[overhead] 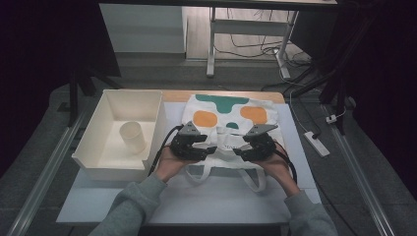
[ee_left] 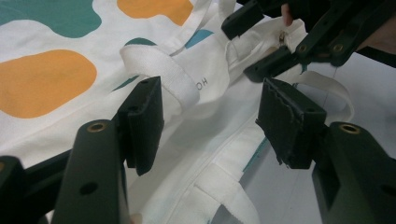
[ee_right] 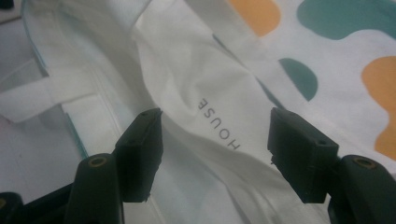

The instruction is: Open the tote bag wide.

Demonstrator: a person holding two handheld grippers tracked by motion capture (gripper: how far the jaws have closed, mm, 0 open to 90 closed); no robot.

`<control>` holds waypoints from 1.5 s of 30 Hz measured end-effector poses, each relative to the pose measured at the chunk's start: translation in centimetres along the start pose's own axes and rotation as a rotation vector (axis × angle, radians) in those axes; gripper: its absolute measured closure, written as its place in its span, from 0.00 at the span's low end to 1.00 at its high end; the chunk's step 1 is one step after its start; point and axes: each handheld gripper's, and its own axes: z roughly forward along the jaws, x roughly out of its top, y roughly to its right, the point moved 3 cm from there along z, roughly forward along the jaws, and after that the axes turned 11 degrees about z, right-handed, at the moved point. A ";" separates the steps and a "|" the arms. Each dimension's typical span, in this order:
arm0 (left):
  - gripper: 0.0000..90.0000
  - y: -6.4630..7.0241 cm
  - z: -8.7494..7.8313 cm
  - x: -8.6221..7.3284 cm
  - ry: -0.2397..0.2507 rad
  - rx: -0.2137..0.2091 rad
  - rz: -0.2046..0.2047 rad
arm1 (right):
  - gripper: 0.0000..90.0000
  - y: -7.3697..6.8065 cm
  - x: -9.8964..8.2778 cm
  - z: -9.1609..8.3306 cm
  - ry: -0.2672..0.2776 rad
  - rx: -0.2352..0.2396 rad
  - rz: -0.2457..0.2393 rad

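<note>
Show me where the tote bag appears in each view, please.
High view: the tote bag lies flat at the table's centre, under both grippers.
Left gripper view: it covers the left and middle, beneath the jaws.
Right gripper view: it spreads across the frame.
Shared landmark: the orange patch.

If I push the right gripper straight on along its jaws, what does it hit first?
Most likely the tote bag: the right gripper stands open, its jaws either side of a raised fold of white cloth printed HOUSE. That fold lies dead ahead, though how near is hard to judge.
</note>
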 end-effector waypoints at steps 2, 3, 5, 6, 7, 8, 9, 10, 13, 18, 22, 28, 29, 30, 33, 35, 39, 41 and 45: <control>0.45 0.0 0.0 0.0 0.000 0.000 0.000 | 0.40 -0.2 -0.2 0.5 -0.019 0.000 -0.013; 0.45 0.1 0.0 0.0 0.000 -0.001 0.001 | 0.40 -0.3 -0.3 0.7 -0.026 0.002 -0.022; 0.45 0.1 0.1 0.0 -0.002 -0.003 0.003 | 0.39 -0.5 -0.4 1.3 -0.048 -0.004 -0.038; 0.45 0.2 0.1 0.0 -0.003 -0.004 0.004 | 0.39 -0.6 -0.5 1.6 -0.060 -0.005 -0.048; 0.45 0.2 0.1 0.1 -0.003 -0.004 0.006 | 0.39 -0.7 -0.6 1.8 -0.069 -0.006 -0.058; 0.45 0.2 0.2 0.1 -0.003 -0.005 0.007 | 0.39 -0.8 -0.7 2.1 -0.081 -0.002 -0.071; 0.45 0.3 0.2 0.1 -0.001 -0.005 0.007 | 0.39 -0.9 -0.8 2.2 -0.087 -0.003 -0.083; 0.45 0.3 0.1 0.1 0.000 -0.006 0.007 | 0.39 -0.9 -0.8 2.3 -0.090 -0.007 -0.089; 0.45 0.4 0.1 0.1 0.003 -0.005 0.008 | 0.41 -1.0 -0.9 2.7 -0.097 -0.016 -0.102; 0.45 0.5 0.1 0.2 0.004 -0.008 0.013 | 0.55 -0.8 -1.1 3.0 -0.085 -0.045 -0.132; 0.45 0.6 0.1 0.3 0.005 -0.010 0.016 | 0.69 -0.7 -1.4 3.3 -0.098 -0.020 -0.144; 0.45 0.8 0.0 0.3 0.009 -0.009 0.022 | 0.96 -0.7 -1.5 3.4 -0.109 -0.018 -0.167; 0.45 0.9 -0.1 0.4 0.010 -0.009 0.024 | 0.97 -0.7 -1.4 3.2 -0.100 -0.007 -0.161; 0.45 1.0 -0.1 0.4 0.012 -0.011 0.027 | 0.97 -0.6 -1.3 3.1 -0.091 -0.005 -0.158; 0.46 1.6 -0.2 0.7 0.026 -0.034 0.033 | 0.98 -0.6 -0.9 2.4 -0.057 0.014 -0.140; 0.46 2.3 0.0 1.0 0.027 -0.054 0.051 | 0.98 -0.5 -0.7 2.1 -0.047 0.019 -0.137; 0.46 3.7 1.0 1.3 -0.008 -0.094 0.103 | 0.98 -0.5 -0.5 1.7 -0.027 0.033 -0.125; 0.46 4.1 1.8 1.1 -0.044 -0.104 0.128 | 0.98 -0.4 -0.5 1.6 -0.024 0.040 -0.120; 0.44 4.6 3.5 0.5 -0.132 -0.132 0.169 | 0.98 -0.4 -0.5 1.5 -0.017 0.050 -0.111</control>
